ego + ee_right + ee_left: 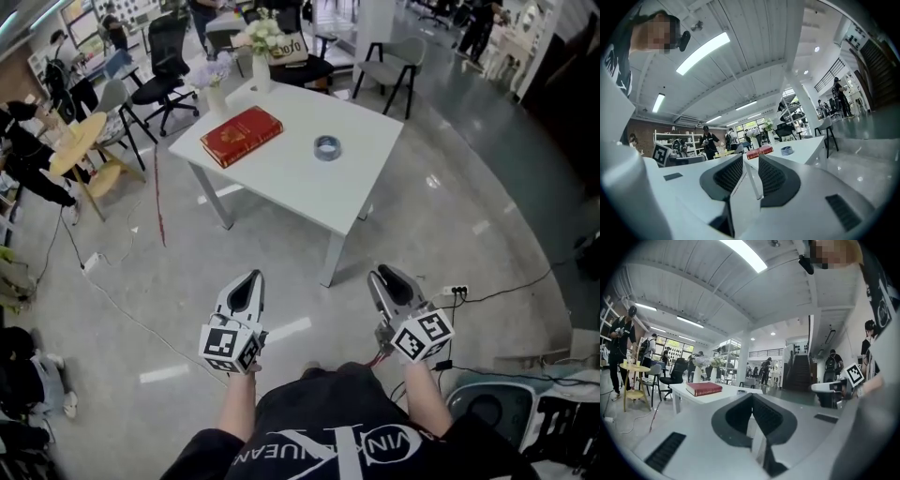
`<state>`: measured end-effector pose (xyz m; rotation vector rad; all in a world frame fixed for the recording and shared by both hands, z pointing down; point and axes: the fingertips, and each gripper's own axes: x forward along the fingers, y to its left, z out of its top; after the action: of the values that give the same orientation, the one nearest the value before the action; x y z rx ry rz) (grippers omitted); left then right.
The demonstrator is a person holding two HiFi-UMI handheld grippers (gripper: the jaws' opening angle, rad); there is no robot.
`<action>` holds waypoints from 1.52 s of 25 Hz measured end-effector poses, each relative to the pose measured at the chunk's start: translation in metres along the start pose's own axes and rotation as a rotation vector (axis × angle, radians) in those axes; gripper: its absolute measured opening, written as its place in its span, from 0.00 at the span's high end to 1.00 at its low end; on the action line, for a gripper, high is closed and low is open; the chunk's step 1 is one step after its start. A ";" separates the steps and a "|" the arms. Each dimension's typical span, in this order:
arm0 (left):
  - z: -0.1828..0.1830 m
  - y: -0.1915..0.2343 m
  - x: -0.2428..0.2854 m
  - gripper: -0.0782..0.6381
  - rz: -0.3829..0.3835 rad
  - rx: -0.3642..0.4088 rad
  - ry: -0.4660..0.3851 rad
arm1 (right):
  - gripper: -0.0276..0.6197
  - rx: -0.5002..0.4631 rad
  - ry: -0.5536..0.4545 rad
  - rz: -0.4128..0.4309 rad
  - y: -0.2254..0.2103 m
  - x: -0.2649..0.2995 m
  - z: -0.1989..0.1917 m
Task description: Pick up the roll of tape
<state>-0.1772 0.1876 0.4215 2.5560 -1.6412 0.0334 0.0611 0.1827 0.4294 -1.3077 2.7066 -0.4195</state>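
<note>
Head view | roll of tape (327, 147) on table (281, 178), well beyond both | left fingers (246, 285) clenched empty | right fingers (391, 284) released

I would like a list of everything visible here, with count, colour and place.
table: one, white, middle of the floor
book: one, red, on the table, left part
roll of tape: one, blue-grey, on the table, right of the book
vases: two, white, with flowers, table's far edge
office chair: one, black, beyond the table, left
round table: one, yellow, far left
left gripper: one, white, low left, jaws together, empty
right gripper: one, white, low right, jaws apart, empty
</note>
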 end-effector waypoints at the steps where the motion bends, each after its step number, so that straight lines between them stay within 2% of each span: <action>1: 0.001 0.003 0.000 0.89 -0.001 -0.001 -0.003 | 0.78 0.010 -0.002 -0.009 -0.002 0.001 0.001; 7: -0.003 0.015 -0.006 0.89 0.007 -0.032 0.012 | 0.78 0.045 0.002 -0.029 -0.004 0.005 -0.002; 11: 0.000 0.024 -0.007 0.89 0.016 -0.016 0.008 | 0.78 0.052 -0.013 -0.041 -0.006 0.015 0.002; 15: -0.003 0.019 0.004 0.89 -0.008 0.045 0.040 | 0.77 0.036 -0.005 -0.037 -0.005 0.022 0.002; 20: -0.003 0.019 0.025 0.89 -0.033 0.009 0.030 | 0.77 0.052 0.009 -0.061 -0.022 0.029 0.001; 27: -0.002 0.050 0.070 0.89 0.003 -0.013 0.037 | 0.77 0.070 0.006 -0.048 -0.058 0.074 0.008; 32: 0.006 0.062 0.117 0.89 0.001 -0.010 0.049 | 0.77 0.061 0.017 -0.018 -0.082 0.109 0.017; 38: 0.014 0.072 0.176 0.89 -0.010 0.015 0.063 | 0.77 0.097 0.018 0.002 -0.124 0.149 0.021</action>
<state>-0.1696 -0.0027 0.4262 2.5464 -1.6115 0.1247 0.0657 -0.0116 0.4490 -1.2825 2.6651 -0.5575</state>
